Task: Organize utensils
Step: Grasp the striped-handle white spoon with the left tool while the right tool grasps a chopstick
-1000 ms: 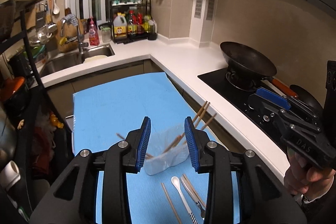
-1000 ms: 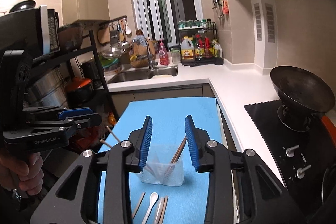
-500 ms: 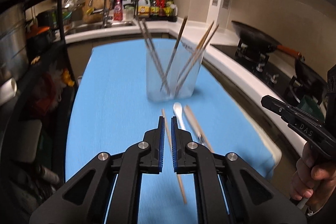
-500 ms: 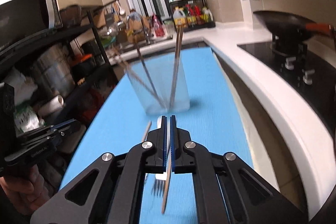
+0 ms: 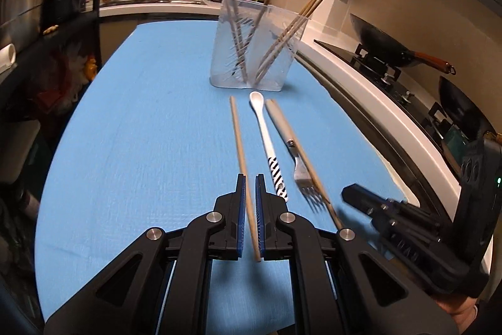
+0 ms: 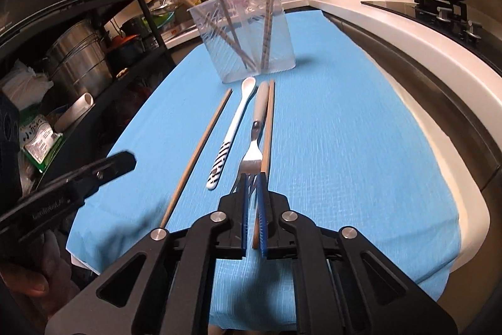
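Far left, a dark shelf rack [image 6: 94, 30] with steel pots [image 6: 78, 62] stands well apart from the blue mat [image 5: 141, 131] that covers my counter [image 6: 408, 46].

On the mat the loose utensils lie in a row, ends toward me. First comes the left chopstick [image 5: 238, 140], and my left gripper [image 5: 249, 178] has its fingers clenched on its near end. Just beside it is the white spoon [image 5: 266, 140] with a striped handle, close against the right finger but not between the pads. Next is the fork [image 5: 295, 153], tines toward me, and touching its right side the right chopstick [image 6: 268, 127].

My right gripper [image 6: 252, 175] straddles that chopstick. Its fingers are opening, with the stick between them against the right pad and a gap on the left. The fork's tines sit right at the fingertips and crowd the grasp.

Beyond the row stands the clear container [image 5: 257, 52], upright, with several chopsticks leaning in it. Far right, a wok [image 5: 386, 49] sits on the stove.

The left view alone shows the wok's handle and the gap between spoon and left chopstick. The right view alone shows the fork tines at my right fingertips and the rack's contents.
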A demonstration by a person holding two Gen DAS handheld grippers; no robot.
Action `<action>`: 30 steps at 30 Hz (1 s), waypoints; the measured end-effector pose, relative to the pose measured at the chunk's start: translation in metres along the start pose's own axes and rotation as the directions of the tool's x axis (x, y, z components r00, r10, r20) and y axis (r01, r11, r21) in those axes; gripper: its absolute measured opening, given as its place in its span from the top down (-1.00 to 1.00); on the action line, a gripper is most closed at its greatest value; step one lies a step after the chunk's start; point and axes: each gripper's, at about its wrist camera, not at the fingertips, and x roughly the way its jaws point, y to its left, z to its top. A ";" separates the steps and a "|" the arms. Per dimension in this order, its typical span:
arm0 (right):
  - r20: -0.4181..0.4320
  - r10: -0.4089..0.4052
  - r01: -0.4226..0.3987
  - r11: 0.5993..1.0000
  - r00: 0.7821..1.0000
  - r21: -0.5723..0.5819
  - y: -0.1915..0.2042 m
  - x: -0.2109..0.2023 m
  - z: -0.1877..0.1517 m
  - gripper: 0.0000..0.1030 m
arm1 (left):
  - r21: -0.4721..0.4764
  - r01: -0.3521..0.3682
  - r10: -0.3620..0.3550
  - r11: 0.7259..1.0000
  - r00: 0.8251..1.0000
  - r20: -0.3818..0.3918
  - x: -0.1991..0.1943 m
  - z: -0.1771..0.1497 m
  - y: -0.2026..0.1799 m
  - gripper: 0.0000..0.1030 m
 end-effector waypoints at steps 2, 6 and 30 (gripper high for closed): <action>-0.012 -0.007 0.007 1.000 1.000 -0.003 0.001 0.004 -0.004 0.80 | -0.023 0.033 -0.033 0.999 0.999 -0.023 0.009 -0.001 -0.002 0.88; -0.025 -0.031 0.030 0.999 0.999 -0.015 0.001 0.008 -0.009 0.62 | -0.019 0.063 -0.064 0.998 0.995 -0.071 0.030 -0.005 -0.012 0.88; -0.015 -0.165 0.164 0.986 0.986 -0.032 -0.031 -0.014 -0.019 0.91 | 0.177 -0.161 0.172 0.971 0.984 -0.044 0.074 -0.016 -0.061 0.76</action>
